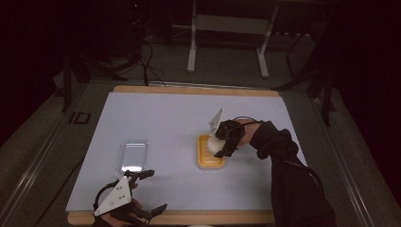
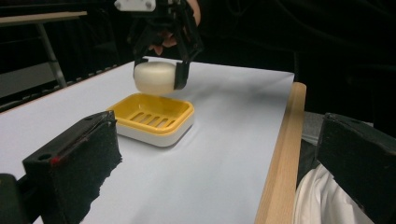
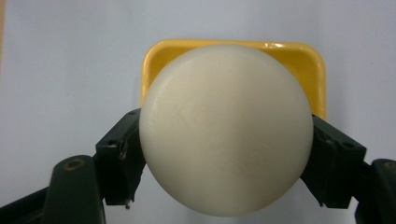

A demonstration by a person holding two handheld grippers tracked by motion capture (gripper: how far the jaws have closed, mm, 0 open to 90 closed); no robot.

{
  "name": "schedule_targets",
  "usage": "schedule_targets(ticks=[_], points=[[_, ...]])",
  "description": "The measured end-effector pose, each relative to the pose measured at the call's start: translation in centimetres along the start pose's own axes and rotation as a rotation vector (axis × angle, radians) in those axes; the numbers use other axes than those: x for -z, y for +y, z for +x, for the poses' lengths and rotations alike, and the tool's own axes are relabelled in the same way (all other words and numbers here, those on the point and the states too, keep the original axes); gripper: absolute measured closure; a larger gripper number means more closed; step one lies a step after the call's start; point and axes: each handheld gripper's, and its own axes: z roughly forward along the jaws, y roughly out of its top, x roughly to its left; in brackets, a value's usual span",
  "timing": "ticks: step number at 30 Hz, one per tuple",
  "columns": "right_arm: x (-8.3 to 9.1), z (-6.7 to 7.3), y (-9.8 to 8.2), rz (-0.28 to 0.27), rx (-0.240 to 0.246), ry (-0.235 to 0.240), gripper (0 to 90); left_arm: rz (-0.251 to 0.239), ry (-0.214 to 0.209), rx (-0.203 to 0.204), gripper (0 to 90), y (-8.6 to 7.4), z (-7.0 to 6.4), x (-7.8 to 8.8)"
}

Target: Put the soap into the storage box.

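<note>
A round cream soap bar (image 3: 226,126) is clamped between the jaws of my right gripper (image 3: 226,161), which is shut on it. The soap (image 2: 155,77) hangs a short way above a yellow soap dish (image 2: 152,117) with a slotted floor and white base. In the high view the right gripper (image 1: 220,144) holds the soap (image 1: 214,144) over the dish (image 1: 211,156) near the table's middle. My left gripper (image 1: 144,191) stands open at the front left edge, nothing between its black pads (image 2: 77,161).
A clear plastic lid or tray (image 1: 133,154) lies on the white mat (image 1: 161,118) just beyond the left gripper. The wooden table edge (image 2: 280,158) runs along the front. A metal stand (image 1: 227,28) is on the floor behind the table.
</note>
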Motion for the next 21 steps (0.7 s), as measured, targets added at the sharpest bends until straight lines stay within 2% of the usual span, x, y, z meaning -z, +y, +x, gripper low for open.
schedule_targets(ticks=[6, 12, 21], points=[[-1.3, -0.6, -0.2, -0.016, -0.049, -0.003, 24.7, 0.0, -0.002, 0.001, 0.1, 0.0, 0.0, 0.0], [-2.5, -0.9, -0.2, -0.028, -0.058, -0.027, 24.7, 0.001, -0.005, -0.001, 0.1, 0.0, 0.0, 0.0], [-4.3, -1.0, -0.5, 0.022, -0.083, -0.02, 24.6, 0.003, -0.009, 0.0, 0.1, 0.0, 0.0, 0.0]])
